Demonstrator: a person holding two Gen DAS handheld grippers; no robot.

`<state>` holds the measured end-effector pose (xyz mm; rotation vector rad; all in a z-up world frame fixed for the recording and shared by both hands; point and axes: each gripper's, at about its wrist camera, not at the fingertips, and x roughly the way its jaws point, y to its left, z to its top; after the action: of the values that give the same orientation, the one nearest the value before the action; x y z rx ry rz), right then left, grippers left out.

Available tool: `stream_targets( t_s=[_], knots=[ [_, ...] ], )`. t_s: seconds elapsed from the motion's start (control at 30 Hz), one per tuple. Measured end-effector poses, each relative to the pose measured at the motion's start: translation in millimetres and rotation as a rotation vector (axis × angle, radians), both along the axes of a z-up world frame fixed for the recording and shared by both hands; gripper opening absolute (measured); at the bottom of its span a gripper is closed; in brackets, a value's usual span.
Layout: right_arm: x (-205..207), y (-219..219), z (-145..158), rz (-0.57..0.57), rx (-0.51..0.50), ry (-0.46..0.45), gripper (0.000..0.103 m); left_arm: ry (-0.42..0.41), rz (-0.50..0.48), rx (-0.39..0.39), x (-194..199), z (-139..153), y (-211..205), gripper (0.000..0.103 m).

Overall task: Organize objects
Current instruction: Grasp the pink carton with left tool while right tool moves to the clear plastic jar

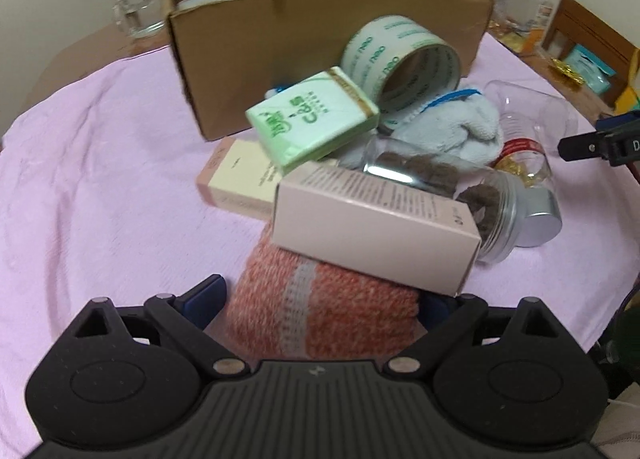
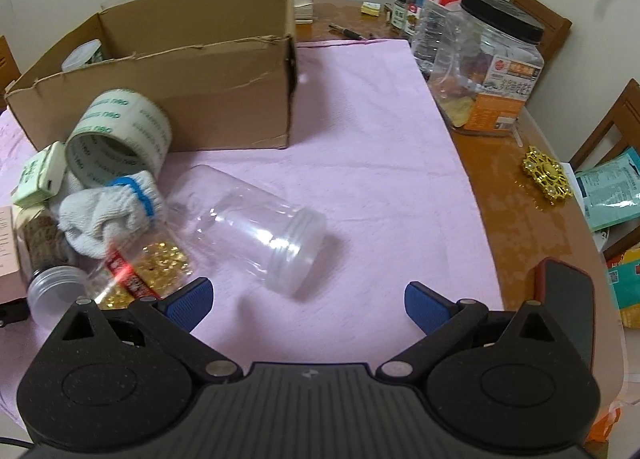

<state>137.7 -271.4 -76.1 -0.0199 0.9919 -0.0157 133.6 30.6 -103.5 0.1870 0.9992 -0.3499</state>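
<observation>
Pink cloth (image 2: 360,131) covers a wooden table, and on it a cardboard box (image 1: 304,31) stands open at the top, probably to receive the pile beside it. At the pile's near end lies an orange knitted roll (image 1: 320,315), with a pink carton (image 1: 376,227) resting on top. The left gripper (image 1: 320,307) straddles this roll, its jaws wide and the pads seemingly not pressing yet. The right gripper (image 2: 306,305) waits open and empty over bare cloth, near a clear jar (image 2: 256,227) lying on its side.

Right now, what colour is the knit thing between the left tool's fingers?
The knit cloth is mottled orange-red and white with a pale grey stripe; left wrist view shows it best.
</observation>
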Motion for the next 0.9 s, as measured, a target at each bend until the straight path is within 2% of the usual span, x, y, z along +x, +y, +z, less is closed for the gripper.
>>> stream_targets(
  t_s=[0.13,0.27,0.3,0.43,0.73,0.9],
  knots=[
    [-2,4,2,0.001,-0.005,0.0,0.103,-0.009,-0.054,0.001,2,0,-3,0.09],
    [-2,3,1,-0.013,-0.001,0.005,0.103,-0.005,-0.061,-0.002,0,1,0,0.089],
    [-3,4,1,-0.016,-0.001,0.006,0.103,-0.002,-0.06,0.005,-1,1,1,0.092],
    [-3,5,2,-0.018,0.002,0.002,0.103,0.002,-0.087,0.019,-8,6,4,0.093],
    [-3,9,8,-0.009,0.022,-0.011,0.103,-0.072,-0.221,-0.004,-12,33,-5,0.097],
    [-1,10,12,-0.002,0.047,-0.007,0.103,-0.089,-0.249,-0.014,-4,37,-11,0.097]
  ],
)
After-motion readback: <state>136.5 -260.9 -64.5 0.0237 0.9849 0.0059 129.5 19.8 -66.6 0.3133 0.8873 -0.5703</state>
